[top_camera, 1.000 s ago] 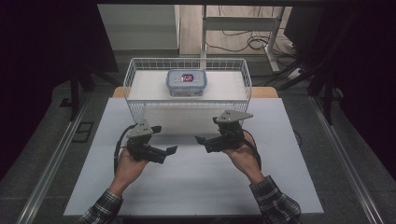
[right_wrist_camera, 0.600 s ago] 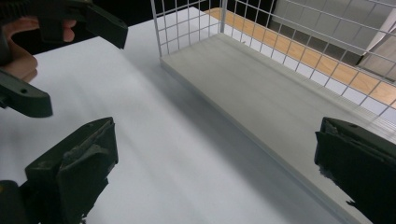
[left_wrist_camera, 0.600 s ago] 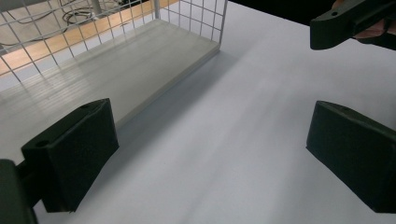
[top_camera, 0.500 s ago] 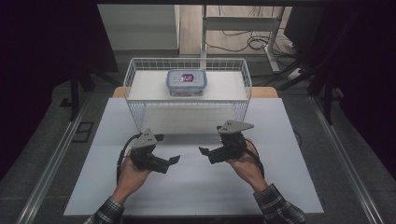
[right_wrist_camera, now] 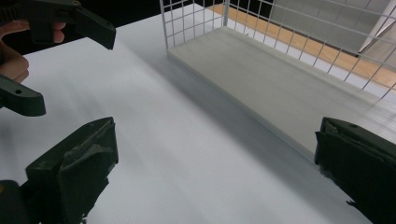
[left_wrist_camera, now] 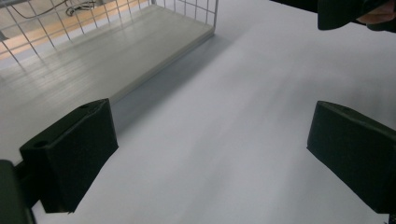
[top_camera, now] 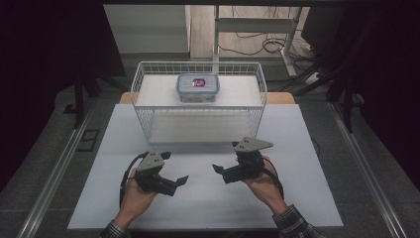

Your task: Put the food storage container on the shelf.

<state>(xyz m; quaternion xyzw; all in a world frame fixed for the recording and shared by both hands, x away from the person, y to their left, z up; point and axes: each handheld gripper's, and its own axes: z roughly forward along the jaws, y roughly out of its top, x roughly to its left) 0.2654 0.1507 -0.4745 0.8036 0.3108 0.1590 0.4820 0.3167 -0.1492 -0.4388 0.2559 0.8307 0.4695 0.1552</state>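
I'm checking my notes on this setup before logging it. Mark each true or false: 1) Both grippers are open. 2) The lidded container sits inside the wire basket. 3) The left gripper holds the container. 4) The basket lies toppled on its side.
1) True: the left gripper and the right gripper both have jaws spread, with nothing between them.
2) True: the container rests in the wire basket, near its far side.
3) False: the left gripper is empty, over the white table, apart from the basket.
4) False: the basket stands upright, open at the top.

Our left tongs [left_wrist_camera: 208, 154] over the table [left_wrist_camera: 224, 107]
Jaws spread wide, empty; we see the basket [left_wrist_camera: 116, 51] ahead-left.
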